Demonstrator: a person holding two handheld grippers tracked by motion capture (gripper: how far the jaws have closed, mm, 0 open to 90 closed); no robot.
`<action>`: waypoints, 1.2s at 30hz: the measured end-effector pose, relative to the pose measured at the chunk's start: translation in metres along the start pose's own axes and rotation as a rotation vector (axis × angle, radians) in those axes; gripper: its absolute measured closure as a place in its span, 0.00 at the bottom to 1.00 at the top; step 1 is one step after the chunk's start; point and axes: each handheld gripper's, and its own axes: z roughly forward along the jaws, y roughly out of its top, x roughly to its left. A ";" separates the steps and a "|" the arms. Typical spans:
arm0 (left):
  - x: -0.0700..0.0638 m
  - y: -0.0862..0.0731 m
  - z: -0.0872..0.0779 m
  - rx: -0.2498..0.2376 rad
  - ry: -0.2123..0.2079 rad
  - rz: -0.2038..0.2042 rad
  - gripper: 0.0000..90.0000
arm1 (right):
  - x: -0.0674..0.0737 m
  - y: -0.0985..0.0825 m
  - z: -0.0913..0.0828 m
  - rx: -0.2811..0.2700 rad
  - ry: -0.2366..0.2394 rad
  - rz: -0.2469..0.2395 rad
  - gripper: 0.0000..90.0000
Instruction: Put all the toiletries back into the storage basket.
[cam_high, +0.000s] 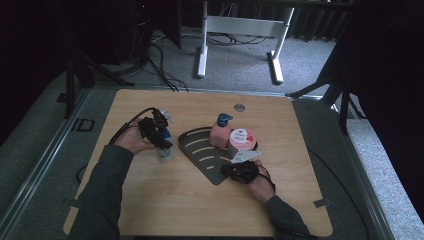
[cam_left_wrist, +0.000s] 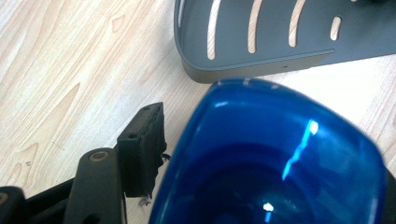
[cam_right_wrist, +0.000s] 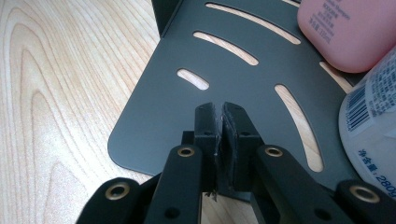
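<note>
A small clear bottle (cam_high: 165, 153) with a blue cap (cam_left_wrist: 280, 158) stands on the wooden table, left of a dark grey slotted tray (cam_high: 200, 150). My left gripper (cam_high: 163, 138) reaches down around the cap. Its left pad (cam_left_wrist: 142, 149) stands just beside the cap without pressing; the other jaw is hidden behind the cap. My right gripper (cam_right_wrist: 219, 109) is shut, with its tips lying over the tray's near corner (cam_right_wrist: 154, 140) and nothing seen between them. On the tray stand a pink pump bottle (cam_high: 220, 133) and a jar with a pink lid (cam_high: 242, 140).
The wooden table (cam_high: 165, 200) has bare wood in front of and behind the tray. A round grommet hole (cam_high: 239, 107) sits near the table's far edge. Beyond the table are white desk legs (cam_high: 202, 45) and cables on a grey floor.
</note>
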 end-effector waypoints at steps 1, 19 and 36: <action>0.000 0.001 0.000 0.001 0.001 0.000 0.44 | 0.000 0.000 0.000 0.000 0.000 -0.001 0.94; 0.000 0.002 -0.001 0.023 -0.036 -0.026 0.59 | 0.000 0.000 0.000 0.001 0.000 -0.001 0.94; -0.001 0.000 -0.003 0.048 -0.038 -0.027 0.60 | 0.000 0.000 0.000 0.002 0.002 0.000 0.94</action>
